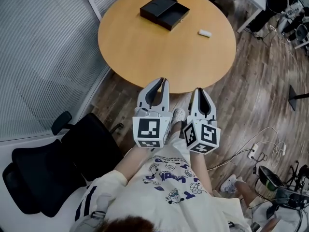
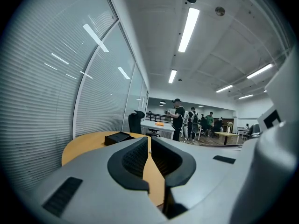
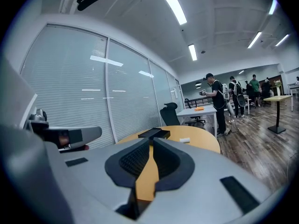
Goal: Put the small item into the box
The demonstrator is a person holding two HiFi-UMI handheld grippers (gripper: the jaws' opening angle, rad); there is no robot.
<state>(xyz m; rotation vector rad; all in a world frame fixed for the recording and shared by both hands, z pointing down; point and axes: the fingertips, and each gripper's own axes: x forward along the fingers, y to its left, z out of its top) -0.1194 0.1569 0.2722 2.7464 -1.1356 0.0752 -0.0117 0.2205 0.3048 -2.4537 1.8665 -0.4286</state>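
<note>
An open black box (image 1: 165,11) lies on the far side of the round wooden table (image 1: 145,52), its lid beside its base. A small white item (image 1: 204,33) rests on the table to the box's right. Both show far off in the right gripper view, the box (image 3: 154,133) left of the item (image 3: 185,139); the left gripper view catches only the box (image 2: 117,137). My left gripper (image 1: 163,82) and right gripper (image 1: 200,91) hover side by side at the table's near edge, both shut and holding nothing.
A black office chair (image 1: 53,163) stands at my left. Glass walls with blinds run along the left side. Cables and a power strip (image 1: 253,152) lie on the wood floor to the right. People stand by desks (image 3: 198,112) far behind the table.
</note>
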